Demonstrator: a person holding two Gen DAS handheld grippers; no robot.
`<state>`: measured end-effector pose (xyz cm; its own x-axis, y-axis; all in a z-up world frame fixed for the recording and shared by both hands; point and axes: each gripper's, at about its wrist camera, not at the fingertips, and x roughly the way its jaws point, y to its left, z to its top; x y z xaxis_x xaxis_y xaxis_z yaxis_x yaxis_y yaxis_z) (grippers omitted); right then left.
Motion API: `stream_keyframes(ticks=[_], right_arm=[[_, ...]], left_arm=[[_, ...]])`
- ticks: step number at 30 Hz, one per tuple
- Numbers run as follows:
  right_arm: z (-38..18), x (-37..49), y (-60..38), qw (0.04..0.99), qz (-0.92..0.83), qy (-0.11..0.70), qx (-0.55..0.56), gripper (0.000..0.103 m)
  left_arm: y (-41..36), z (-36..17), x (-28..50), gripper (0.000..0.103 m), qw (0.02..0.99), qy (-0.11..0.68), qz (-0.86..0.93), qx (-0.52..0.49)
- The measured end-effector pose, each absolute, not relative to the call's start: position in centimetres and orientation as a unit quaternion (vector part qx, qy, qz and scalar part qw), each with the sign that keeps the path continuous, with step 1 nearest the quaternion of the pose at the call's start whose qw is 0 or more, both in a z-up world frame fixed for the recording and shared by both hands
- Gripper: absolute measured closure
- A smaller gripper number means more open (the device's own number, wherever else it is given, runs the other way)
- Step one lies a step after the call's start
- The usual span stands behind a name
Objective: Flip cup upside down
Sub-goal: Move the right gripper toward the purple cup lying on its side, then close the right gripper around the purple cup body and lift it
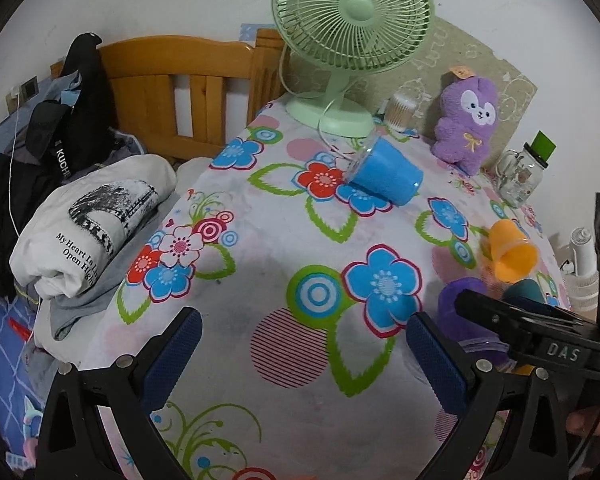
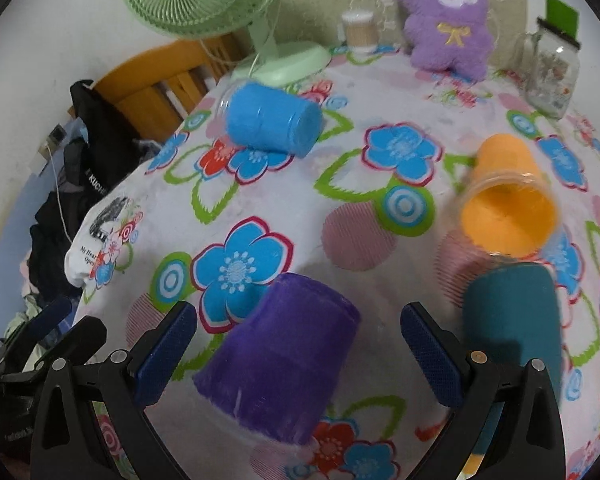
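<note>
A purple cup [image 2: 288,360] stands upside down on the flowered tablecloth, between the open fingers of my right gripper [image 2: 300,344], not gripped. A teal cup [image 2: 512,320] stands upside down just right of it. An orange cup [image 2: 508,204] lies on its side, mouth toward me. A blue cup [image 2: 272,118] lies on its side farther back, also in the left wrist view [image 1: 384,172]. My left gripper [image 1: 304,348] is open and empty over bare cloth. The right gripper body [image 1: 540,340] hides most of the purple cup [image 1: 460,308] there.
A green fan [image 1: 348,32], a purple plush toy [image 1: 466,120], a cotton-swab jar [image 1: 400,112] and a glass mug jar [image 1: 520,176] line the table's back. Folded clothes [image 1: 88,220] and a wooden headboard [image 1: 180,88] lie left of the table edge.
</note>
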<state>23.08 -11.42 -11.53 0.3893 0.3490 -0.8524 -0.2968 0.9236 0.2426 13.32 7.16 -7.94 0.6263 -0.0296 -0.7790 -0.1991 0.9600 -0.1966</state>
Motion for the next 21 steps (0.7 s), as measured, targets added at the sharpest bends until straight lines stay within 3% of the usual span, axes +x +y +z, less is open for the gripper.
stream_keyframes(ticks=[8,21], right_arm=[[-13.6,25.2,-11.3,0.802,0.195,0.561,0.056,0.031],[-7.6,19.8,-11.0,0.843,0.243,0.480,0.024,0.034]], left_arm=[[7.4,-8.2,13.1,0.000,0.890,0.432,0.048,-0.137],[7.5,-7.4,10.8,0.000,0.892,0.425,0.047,-0.148]])
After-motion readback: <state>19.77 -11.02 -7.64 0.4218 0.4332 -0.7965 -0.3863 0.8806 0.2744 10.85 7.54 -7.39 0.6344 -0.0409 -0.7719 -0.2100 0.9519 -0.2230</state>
